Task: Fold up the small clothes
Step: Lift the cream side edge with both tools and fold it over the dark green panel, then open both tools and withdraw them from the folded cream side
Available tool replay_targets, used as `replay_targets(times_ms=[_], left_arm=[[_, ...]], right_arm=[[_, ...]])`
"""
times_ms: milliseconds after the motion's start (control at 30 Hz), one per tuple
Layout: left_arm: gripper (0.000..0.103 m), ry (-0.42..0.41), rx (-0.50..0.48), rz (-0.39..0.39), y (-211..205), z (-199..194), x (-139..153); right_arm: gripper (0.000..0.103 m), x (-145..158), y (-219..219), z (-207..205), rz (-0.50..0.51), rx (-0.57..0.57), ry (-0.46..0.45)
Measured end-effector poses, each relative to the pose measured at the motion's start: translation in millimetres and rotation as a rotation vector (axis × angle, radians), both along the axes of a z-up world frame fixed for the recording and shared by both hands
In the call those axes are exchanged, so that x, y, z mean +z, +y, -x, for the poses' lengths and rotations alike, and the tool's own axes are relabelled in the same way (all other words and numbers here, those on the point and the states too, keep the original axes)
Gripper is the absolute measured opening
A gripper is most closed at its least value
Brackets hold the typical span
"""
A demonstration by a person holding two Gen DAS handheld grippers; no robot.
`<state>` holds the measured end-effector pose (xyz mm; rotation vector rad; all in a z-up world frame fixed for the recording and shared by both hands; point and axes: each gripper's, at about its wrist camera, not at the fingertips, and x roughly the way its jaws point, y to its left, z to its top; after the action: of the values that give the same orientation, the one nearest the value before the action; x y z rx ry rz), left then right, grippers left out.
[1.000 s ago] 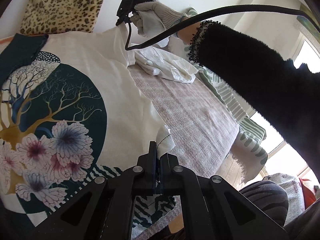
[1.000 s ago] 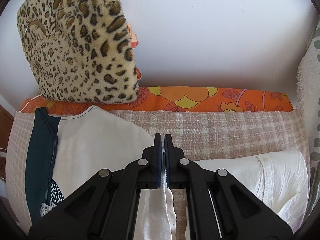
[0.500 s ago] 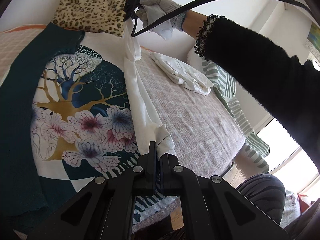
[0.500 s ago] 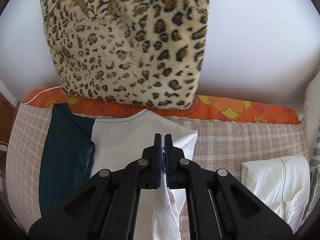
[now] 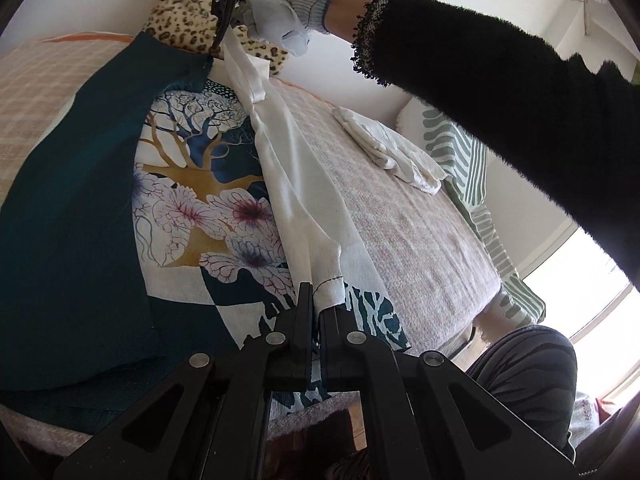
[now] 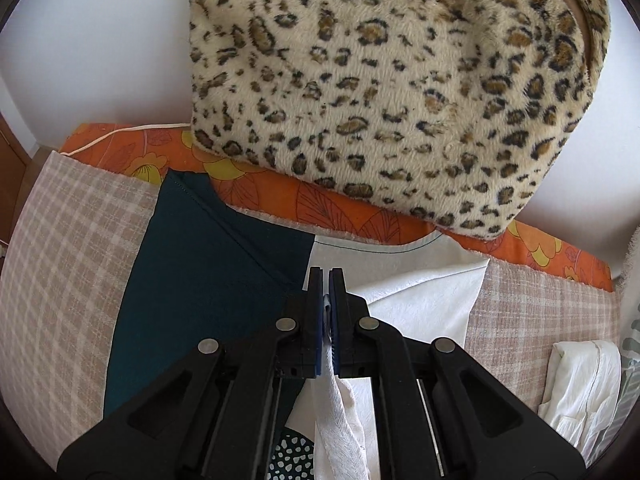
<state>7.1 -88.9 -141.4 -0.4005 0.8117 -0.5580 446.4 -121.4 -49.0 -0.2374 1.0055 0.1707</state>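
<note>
Both jaws clamped: left gripper low, right gripper at outstretched, black-sleeved arm's end.

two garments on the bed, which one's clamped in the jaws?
The tree-print shirt, teal sleeve, white edge lifted. The plain white garment lies folded, untouched.

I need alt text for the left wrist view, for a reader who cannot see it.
The left gripper, shut, pinches the white edge of a printed shirt lying on a checked bed cover. A gloved hand with the right gripper lifts the same edge farther away, near a leopard cushion.
</note>
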Motion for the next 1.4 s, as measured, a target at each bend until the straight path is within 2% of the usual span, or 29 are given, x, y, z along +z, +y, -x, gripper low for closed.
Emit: replay_targets(times_ms=[133, 167, 200, 267, 300, 400, 467, 567, 600, 733, 767, 867, 967, 1033, 1067, 1100, 1200, 1300, 1400], left_arm=[[0.001, 0.015, 0.017, 0.008, 6, 0, -3], [0.001, 0.024, 0.021, 0.017, 7, -1, -3], [0.001, 0.027, 0.027, 0.030, 9, 0, -4], [0.001, 0.026, 0.026, 0.037, 10, 1, -3], [0.001, 0.021, 0.024, 0.037, 9, 2, -1], [0.002, 0.016, 0.010, 0.028, 6, 5, 2], [0.003, 0.020, 0.013, 0.035, 6, 6, 3], [0.021, 0.044, 0.027, 0.037, 10, 7, 3], [0.024, 0.054, 0.028, 0.039, 10, 8, 2], [0.026, 0.065, 0.039, 0.016, 12, 13, 3], [0.030, 0.066, 0.042, 0.013, 12, 14, 4], [0.030, 0.053, 0.053, 0.003, 16, 17, 7], [0.030, 0.046, 0.067, -0.005, 20, 19, 9], [0.030, 0.037, 0.071, -0.014, 23, 22, 10], [0.030, 0.031, 0.074, -0.022, 24, 24, 12], [0.030, 0.027, 0.077, -0.023, 26, 26, 12], [0.030, 0.024, 0.078, -0.031, 30, 31, 14], [0.030, 0.020, 0.086, -0.035, 33, 34, 16], [0.030, 0.007, 0.095, -0.044, 37, 35, 22]], right_arm=[[0.004, -11, 20, 0, -0.030, 0.088, 0.057], [0.012, -11, 23, 3, -0.027, 0.103, 0.061], [0.027, -8, 24, 5, -0.048, 0.117, 0.063], [0.049, 4, 20, 13, -0.108, 0.136, 0.046], [0.051, 12, 15, 18, -0.125, 0.138, 0.023], [0.051, 29, -11, 34, -0.172, 0.121, 0.003], [0.051, 27, -33, 50, -0.184, 0.102, 0.015], [0.051, 1, -63, 76, -0.204, 0.086, 0.071], [0.051, -9, -71, 85, -0.200, 0.082, 0.089], [0.051, -44, -96, 110, -0.194, 0.019, 0.130], [0.051, -48, -100, 115, -0.202, 0.009, 0.132], [0.051, -57, -101, 122, -0.246, -0.005, 0.156], [0.051, -56, -95, 129, -0.375, 0.039, 0.197], [0.051, -47, -94, 139, -0.560, 0.117, 0.220], [0.051, -39, -94, 146, -0.630, 0.148, 0.212], [0.051, -30, -98, 152, -0.650, 0.157, 0.176], [0.051, -20, -109, 163, -0.619, 0.112, 0.117], [0.051, -24, -125, 167, -0.597, 0.037, 0.116], [0.051, -31, -123, 169, -0.547, 0.037, 0.095]])
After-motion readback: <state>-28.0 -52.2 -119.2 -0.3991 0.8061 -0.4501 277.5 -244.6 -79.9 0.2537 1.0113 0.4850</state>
